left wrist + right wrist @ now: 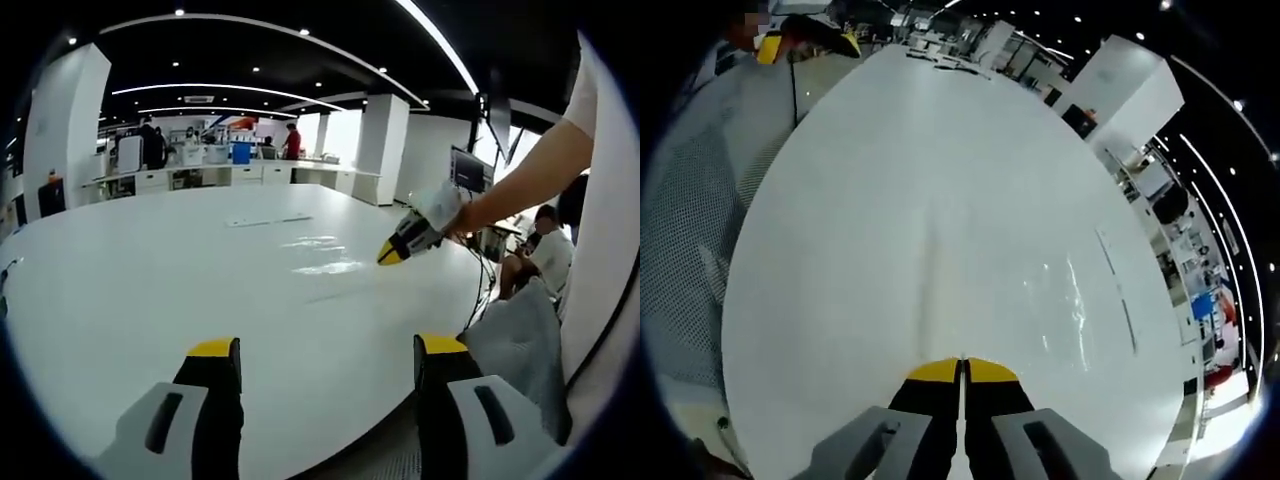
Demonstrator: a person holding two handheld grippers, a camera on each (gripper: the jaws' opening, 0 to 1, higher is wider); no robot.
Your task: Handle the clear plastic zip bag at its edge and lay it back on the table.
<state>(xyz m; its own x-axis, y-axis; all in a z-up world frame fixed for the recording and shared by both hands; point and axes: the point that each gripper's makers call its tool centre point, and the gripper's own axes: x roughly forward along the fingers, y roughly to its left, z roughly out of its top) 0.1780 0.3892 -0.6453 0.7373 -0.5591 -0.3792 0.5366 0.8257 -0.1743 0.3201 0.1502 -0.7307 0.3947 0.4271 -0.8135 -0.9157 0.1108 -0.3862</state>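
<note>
The clear zip bag (325, 262) lies flat on the white table (150, 290), showing mostly as pale glints. In the right gripper view the clear zip bag (1065, 295) spreads ahead of my jaws, and a faint crease in the film runs straight down to their tips. My right gripper (962, 368) is shut, its yellow tips pressed together on the bag's near edge. From the left gripper view, the right gripper (390, 254) sits low over the table at the bag's right end, held by a gloved hand. My left gripper (328, 348) is open near the table's front edge, holding nothing.
A thin pale strip (268, 219) lies on the table beyond the bag. A seated person (545, 255) and a monitor (468, 170) are off the right edge. Grey mesh fabric (520, 345) hangs by the front right. Desks and people stand far behind.
</note>
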